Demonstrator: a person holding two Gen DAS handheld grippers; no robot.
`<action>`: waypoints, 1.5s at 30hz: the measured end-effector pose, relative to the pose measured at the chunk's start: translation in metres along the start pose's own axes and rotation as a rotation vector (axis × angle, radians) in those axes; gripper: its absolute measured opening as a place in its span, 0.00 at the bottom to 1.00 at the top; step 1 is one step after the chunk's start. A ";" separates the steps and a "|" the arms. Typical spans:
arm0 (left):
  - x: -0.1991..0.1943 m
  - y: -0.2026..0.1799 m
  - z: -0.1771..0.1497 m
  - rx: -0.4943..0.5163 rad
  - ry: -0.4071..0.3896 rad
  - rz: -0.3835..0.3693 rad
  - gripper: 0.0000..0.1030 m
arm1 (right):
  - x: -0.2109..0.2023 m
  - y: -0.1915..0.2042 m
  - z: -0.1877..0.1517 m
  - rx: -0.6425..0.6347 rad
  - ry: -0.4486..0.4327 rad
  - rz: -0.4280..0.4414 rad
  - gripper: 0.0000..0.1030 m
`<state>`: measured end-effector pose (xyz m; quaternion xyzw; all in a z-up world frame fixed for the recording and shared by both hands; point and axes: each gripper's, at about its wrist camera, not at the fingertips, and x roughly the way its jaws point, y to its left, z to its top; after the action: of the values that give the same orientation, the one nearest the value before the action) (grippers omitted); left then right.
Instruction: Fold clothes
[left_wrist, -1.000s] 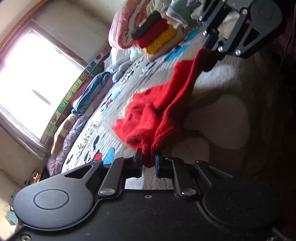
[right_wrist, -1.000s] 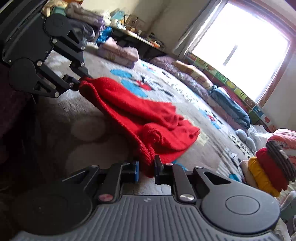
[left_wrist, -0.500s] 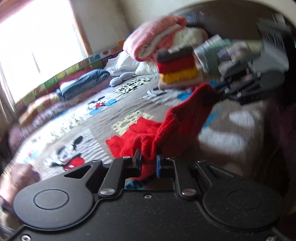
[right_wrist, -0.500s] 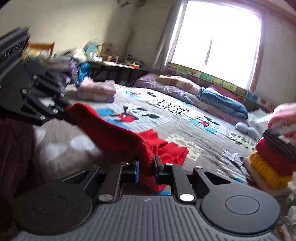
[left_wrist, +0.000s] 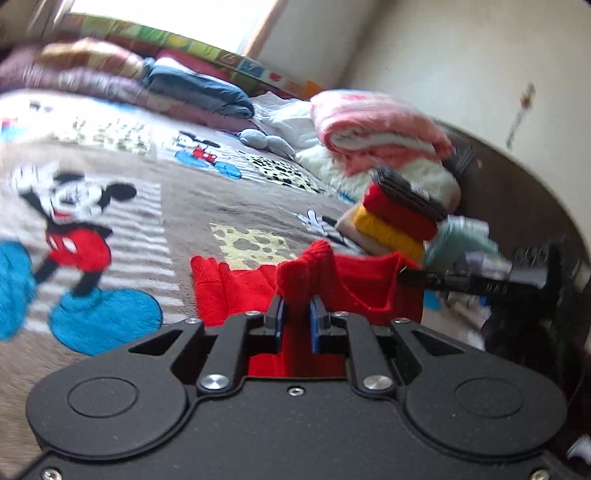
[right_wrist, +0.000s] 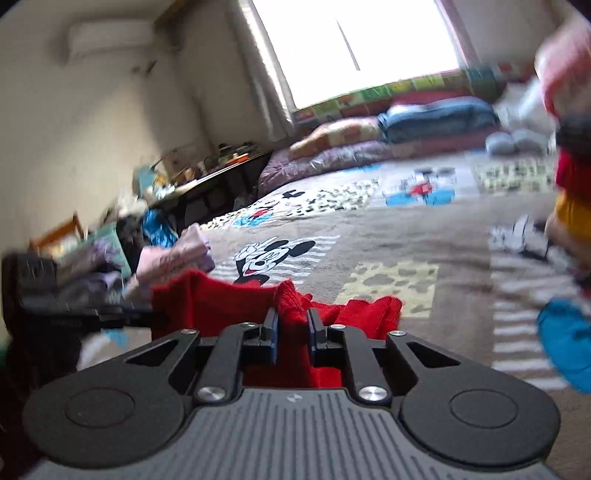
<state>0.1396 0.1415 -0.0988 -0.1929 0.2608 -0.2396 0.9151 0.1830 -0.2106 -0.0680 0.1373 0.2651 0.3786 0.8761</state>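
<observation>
I have the left tongs (left_wrist: 295, 314) clamped on the red sweater (left_wrist: 354, 284), and my right tongs (right_wrist: 291, 325) grip its other edge. The rest of it trails onto the bed's cartoon blanket (left_wrist: 184, 206).

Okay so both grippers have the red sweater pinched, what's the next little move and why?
Probably carry both grippers forward together and lay the held edge down. The left gripper and right gripper are each shut on the red sweater, with the rest bunched on the cartoon blanket.
</observation>
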 end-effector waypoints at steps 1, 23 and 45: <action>0.005 0.007 0.001 -0.030 -0.005 -0.013 0.11 | 0.006 -0.008 0.001 0.032 0.000 0.006 0.16; 0.083 0.089 0.028 -0.183 -0.030 -0.045 0.08 | 0.112 -0.095 0.018 0.248 -0.017 0.002 0.15; 0.061 0.074 0.022 -0.109 -0.151 0.125 0.42 | 0.112 -0.109 0.005 0.251 -0.069 -0.104 0.33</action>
<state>0.2229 0.1734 -0.1403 -0.2433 0.2151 -0.1525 0.9334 0.3148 -0.2023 -0.1522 0.2446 0.2870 0.2915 0.8791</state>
